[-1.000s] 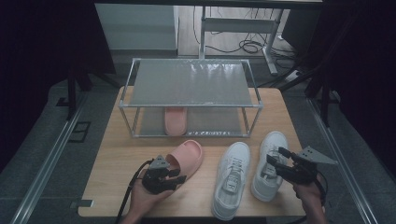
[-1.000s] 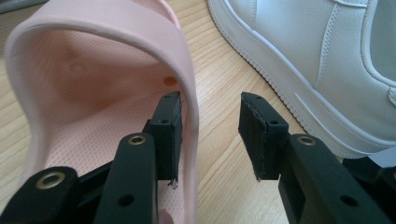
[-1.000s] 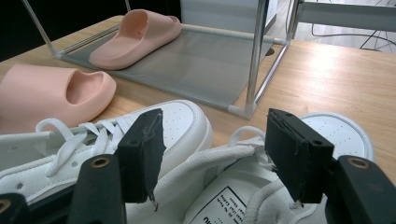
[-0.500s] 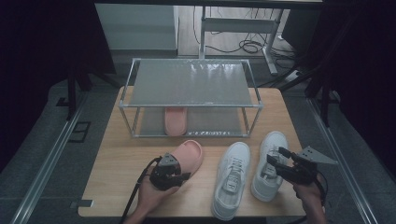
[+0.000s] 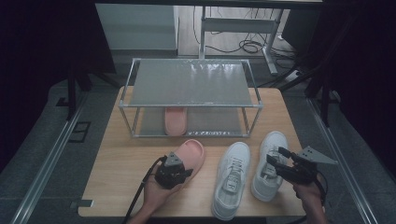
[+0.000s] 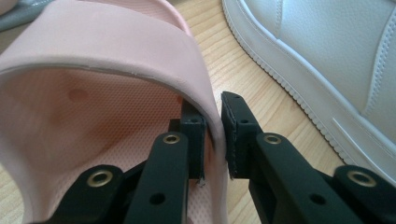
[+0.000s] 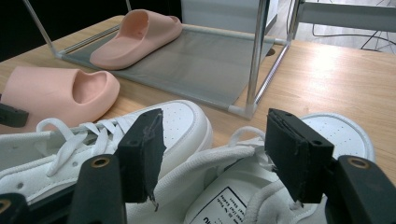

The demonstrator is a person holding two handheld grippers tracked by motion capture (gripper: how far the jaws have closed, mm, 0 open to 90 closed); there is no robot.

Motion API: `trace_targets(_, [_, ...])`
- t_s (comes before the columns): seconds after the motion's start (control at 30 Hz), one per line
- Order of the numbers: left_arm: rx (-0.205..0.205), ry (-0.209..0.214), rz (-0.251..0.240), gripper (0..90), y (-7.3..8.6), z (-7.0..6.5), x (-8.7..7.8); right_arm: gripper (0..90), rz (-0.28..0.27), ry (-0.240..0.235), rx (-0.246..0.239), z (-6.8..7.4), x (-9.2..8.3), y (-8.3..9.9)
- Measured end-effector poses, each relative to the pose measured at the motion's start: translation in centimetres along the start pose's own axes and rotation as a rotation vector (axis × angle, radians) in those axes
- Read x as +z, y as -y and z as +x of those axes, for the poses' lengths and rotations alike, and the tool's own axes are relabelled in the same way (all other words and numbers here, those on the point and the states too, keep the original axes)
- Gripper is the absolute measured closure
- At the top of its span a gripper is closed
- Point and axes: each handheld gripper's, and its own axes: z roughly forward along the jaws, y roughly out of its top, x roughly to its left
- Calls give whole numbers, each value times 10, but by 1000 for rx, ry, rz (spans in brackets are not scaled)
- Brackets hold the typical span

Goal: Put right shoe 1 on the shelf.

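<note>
Dark surroundings close in on a pale wooden counter [image 5: 121, 172] that carries a two-tier metal shoe rack [image 5: 191, 88] at its far side and three loose shoes nearer the person. On the rack's lower shelf lies one pink slide sandal [image 5: 175, 120], toe pointing away. Its mate, the second pink slide [image 5: 192, 156], lies on the counter just in front of the rack, and the left tongs [image 5: 173, 171] are at its heel end. To the right of it lie two white sneakers side by side, the nearer one [image 5: 232, 179] between the slide and the other [image 5: 268, 163].

From above, the left tongs' grip is hidden by their own body. The left gripper view settles it: the tongs [image 6: 212, 135] have one jaw inside the slide [image 6: 93, 70] and one outside, the pink side wall of its strap between them; the jaws have just been closing, and the pads look pressed on that wall. A white sneaker [image 6: 327, 60] lies close on the right in that view.

The right tongs [image 5: 275, 161] hover over the right-hand sneaker's opening. In the right gripper view their jaws [image 7: 210, 140] stand wide apart above its laces and tongue label [image 7: 219, 205], gripping nothing; beyond them show the rack's upright post [image 7: 257, 56] and both pink slides.
</note>
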Motion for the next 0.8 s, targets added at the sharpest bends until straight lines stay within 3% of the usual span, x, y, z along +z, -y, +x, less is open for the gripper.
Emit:
trace_targets(0.4, [-11, -24, -80, 818, -28, -6, 2, 376, -8, 2, 2, -1, -3, -1])
trace_targets(0.63, [-12, -55, -100, 818, -54, -7, 17, 376, -5, 1, 3, -1, -2, -1])
trace_targets(0.8, [-34, -62, -105, 820, -66, -3, 30, 376, -8, 0, 4, -1, -2, -1])
